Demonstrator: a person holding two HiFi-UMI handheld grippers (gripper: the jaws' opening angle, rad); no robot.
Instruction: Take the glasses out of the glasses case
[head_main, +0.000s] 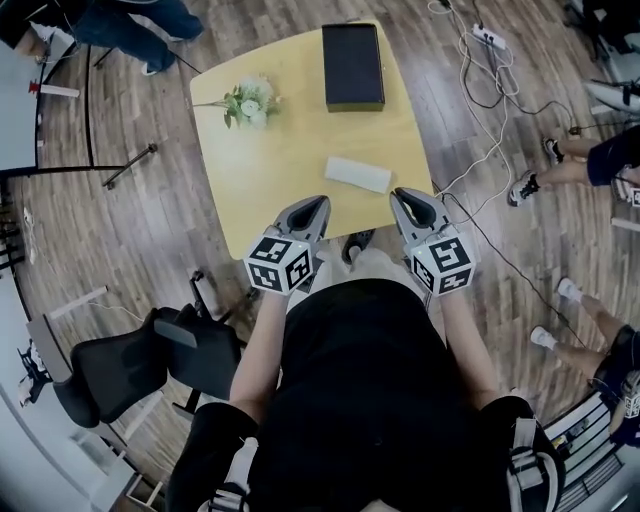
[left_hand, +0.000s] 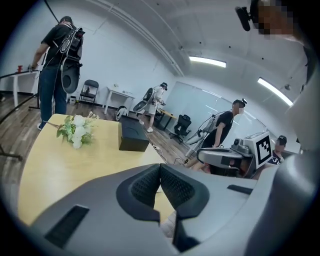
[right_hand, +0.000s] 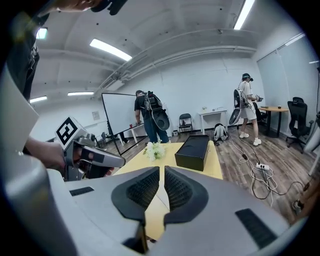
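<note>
Claws first: the left claw (head_main: 320, 203) is pinched together, pad tips meeting with nothing between them. On the right claw (head_main: 405, 198) I see a thin slit between the pads, and nothing is in it. The glasses case (head_main: 357, 174), pale and oblong, lies flat on the yellow table (head_main: 290, 150). It's just ahead of both claws and sits across the gap between their tips, one end near each. Neither claw touches it, as far as I can see. Both claws sit side by side over the near edge of the table, noses tilted down toward the case. Further ahead, past the case, a black box (head_main: 353, 66) rests by the far edge. Ahead and to the left of the left claw lie white flowers (head_main: 250, 102).
</note>
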